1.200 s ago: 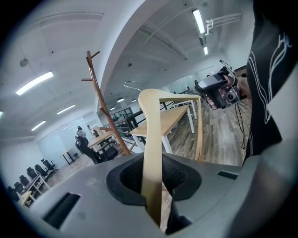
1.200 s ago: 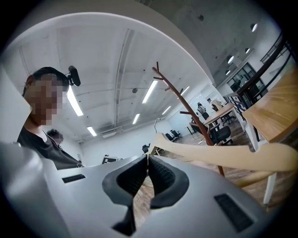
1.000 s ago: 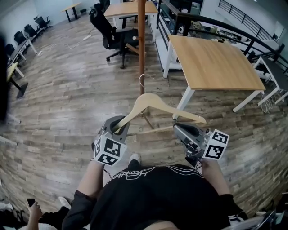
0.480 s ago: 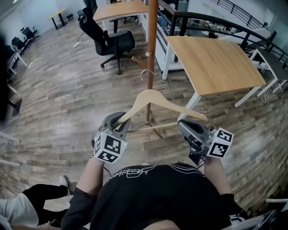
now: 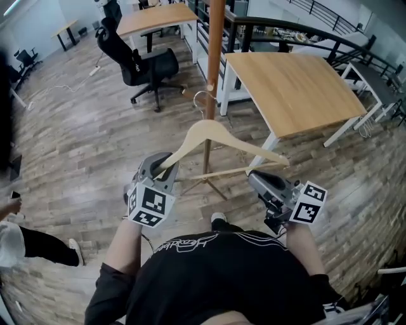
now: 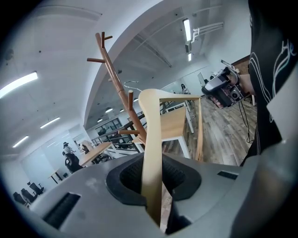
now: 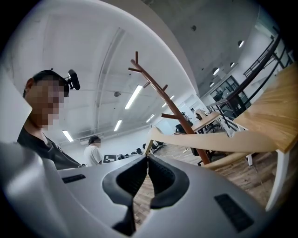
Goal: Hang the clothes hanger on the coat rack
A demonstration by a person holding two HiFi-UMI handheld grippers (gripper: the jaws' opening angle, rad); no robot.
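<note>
Hanger nearer the coat rack, left fingers tight on it, right fingers together, empty.

Floor: grey-brown wood planks, across the whole lower frame.
Table, upper right: light wood top, white legs.
Table, top centre: same make.
Office chair: black, on castors, upper left of centre.
Railing: black metal, top right.
Lighting: ceiling strip lights.
Walls: white.
</note>
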